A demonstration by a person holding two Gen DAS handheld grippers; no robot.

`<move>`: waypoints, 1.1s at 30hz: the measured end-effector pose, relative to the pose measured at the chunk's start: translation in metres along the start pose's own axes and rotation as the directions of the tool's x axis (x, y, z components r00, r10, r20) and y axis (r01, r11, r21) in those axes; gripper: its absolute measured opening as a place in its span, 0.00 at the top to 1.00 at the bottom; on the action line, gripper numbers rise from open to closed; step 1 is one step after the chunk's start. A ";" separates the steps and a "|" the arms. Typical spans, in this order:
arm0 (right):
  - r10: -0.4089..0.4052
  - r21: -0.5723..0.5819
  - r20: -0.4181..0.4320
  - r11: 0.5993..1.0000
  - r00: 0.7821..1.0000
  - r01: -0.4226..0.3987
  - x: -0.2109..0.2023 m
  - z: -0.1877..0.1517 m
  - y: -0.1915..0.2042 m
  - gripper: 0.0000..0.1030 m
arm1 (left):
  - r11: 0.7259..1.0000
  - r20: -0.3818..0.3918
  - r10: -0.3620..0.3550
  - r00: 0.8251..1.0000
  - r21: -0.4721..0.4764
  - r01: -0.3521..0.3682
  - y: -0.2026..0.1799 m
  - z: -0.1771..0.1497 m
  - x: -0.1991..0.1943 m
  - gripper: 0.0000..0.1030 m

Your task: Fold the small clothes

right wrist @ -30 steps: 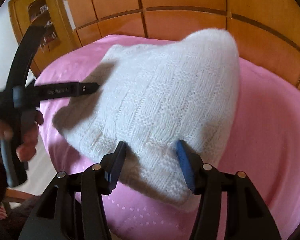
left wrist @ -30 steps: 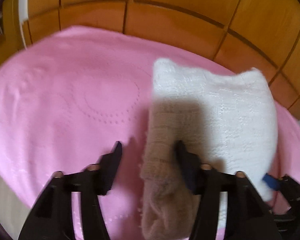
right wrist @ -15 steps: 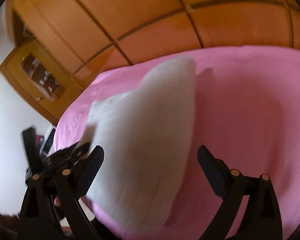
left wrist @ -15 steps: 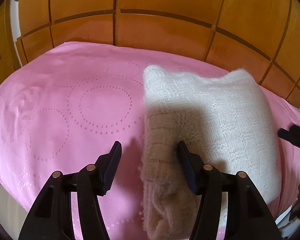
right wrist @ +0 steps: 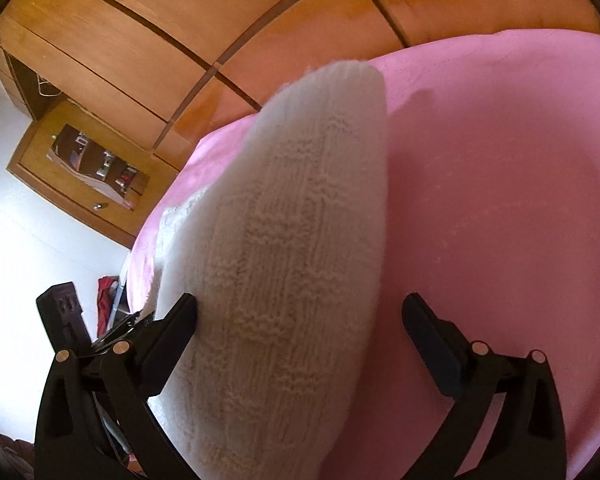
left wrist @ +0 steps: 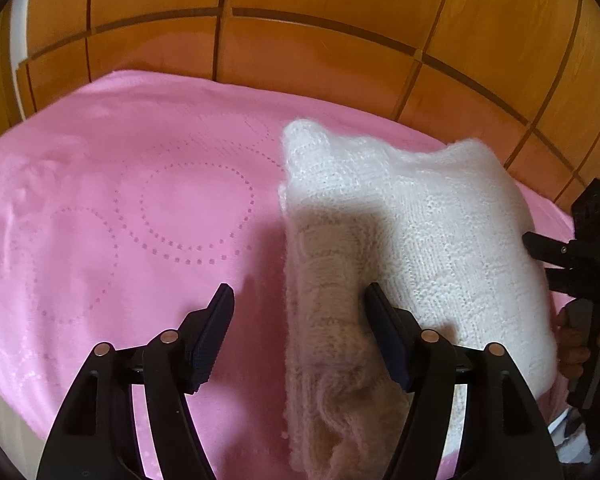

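Right wrist view: right gripper [right wrist: 300, 320] has spread wider since earlier, straddling white knit [right wrist: 284, 240] ungripped.

White knit on a pink-covered bed

The bed [left wrist: 100, 208] is spread with a pink cover stamped with rings of small dots, clearest toward the left side in the left wrist view; its far edge runs along a panelled wooden wall. One thing lies directly on the cover: a white knitted garment [left wrist: 440, 232], folded into a thick pad, placed toward the right side of the bed and reaching from near the far edge down to the near edge. Its left border shows several stacked layers, the nearer part in shadow. In the right wrist view the garment [right wrist: 292, 264] rises as a ribbed mound, with bare pink cover [right wrist: 500, 200] to its right.
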State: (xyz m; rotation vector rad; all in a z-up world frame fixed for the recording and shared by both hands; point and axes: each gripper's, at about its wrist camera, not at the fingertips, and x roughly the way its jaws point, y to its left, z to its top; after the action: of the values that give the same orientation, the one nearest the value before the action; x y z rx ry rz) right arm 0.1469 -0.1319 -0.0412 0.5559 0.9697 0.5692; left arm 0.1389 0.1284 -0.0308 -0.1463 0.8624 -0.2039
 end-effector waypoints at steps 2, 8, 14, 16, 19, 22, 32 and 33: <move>0.026 -0.007 -0.021 1.000 0.999 -0.027 0.004 0.000 0.004 0.02 | 0.998 -0.008 -0.052 0.999 -0.035 0.052 0.007 -0.001 0.004 0.35; 0.058 -0.036 -0.069 0.998 0.996 -0.060 0.019 0.002 0.020 0.37 | 0.912 -0.002 -0.352 0.936 -0.223 0.343 0.037 -0.009 0.016 0.73; 0.123 -0.134 -0.039 0.983 0.992 -0.127 -0.001 0.019 0.059 0.53 | 0.874 0.079 -0.431 0.899 -0.210 0.437 0.041 -0.006 -0.010 0.79; 0.148 -0.196 -0.038 0.969 0.988 -0.153 -0.002 0.028 0.081 0.54 | 0.867 0.107 -0.440 0.892 -0.208 0.453 0.043 0.000 -0.021 0.79; 0.194 -0.284 -0.037 0.939 0.980 -0.196 -0.002 0.045 0.115 0.54 | 0.871 0.184 -0.427 0.885 -0.177 0.457 0.050 0.017 -0.052 0.79; 0.247 -0.336 -0.034 0.910 0.968 -0.244 0.006 0.067 0.143 0.54 | 0.886 0.255 -0.396 0.882 -0.147 0.440 0.058 0.037 -0.079 0.79; 0.261 -0.280 -0.111 0.918 0.959 -0.282 0.093 0.110 0.138 0.54 | 0.959 0.251 -0.180 0.951 -0.172 0.226 0.088 0.067 -0.073 0.79; 0.222 -0.264 -0.120 0.932 0.968 -0.247 0.104 0.109 0.127 0.53 | 0.963 0.202 -0.152 0.967 -0.188 0.191 0.090 0.065 -0.054 0.79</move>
State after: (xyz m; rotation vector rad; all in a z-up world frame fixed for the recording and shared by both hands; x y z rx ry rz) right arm 0.2639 0.0102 0.0305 0.3986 0.8925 0.9360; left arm 0.1651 0.2316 0.0321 -0.4297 0.6826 -0.2595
